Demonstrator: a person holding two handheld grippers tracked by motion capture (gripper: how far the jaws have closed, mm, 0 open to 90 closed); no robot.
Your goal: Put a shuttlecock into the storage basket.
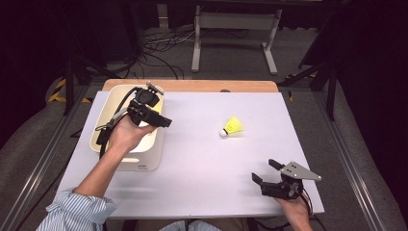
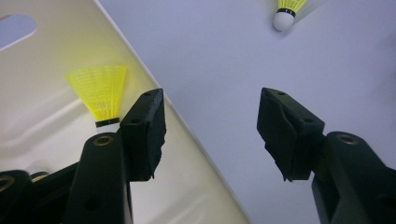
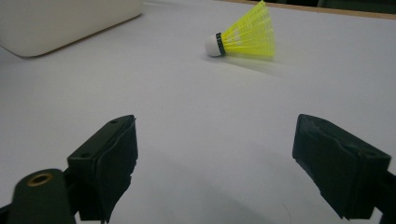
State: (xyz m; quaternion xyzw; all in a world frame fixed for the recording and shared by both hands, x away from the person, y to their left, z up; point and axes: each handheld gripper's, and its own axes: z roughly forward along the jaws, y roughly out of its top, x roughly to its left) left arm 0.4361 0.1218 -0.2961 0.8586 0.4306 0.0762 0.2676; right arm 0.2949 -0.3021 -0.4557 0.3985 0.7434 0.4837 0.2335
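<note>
While the left gripper (image 1: 161,120) hangs over the cream bin's (image 1: 144,161) right rim, its jaws stand wide apart with nothing between them; just behind its left jaw, down inside the bin, lies a yellow shuttlecock (image 2: 100,93); a second shuttlecock (image 1: 232,127) lies on the white table (image 1: 202,178), well ahead and to its right; the right gripper (image 1: 264,172) sits low near the table's front edge, jaws spread and empty, that shuttlecock ahead of it, perhaps slightly blurred.

A yellow shuttlecock (image 1: 232,127) lies on its side on my surface (image 1: 207,159), white cork pointing left. Another yellow one (image 2: 100,93) rests inside the cream bin (image 1: 144,156).
</note>
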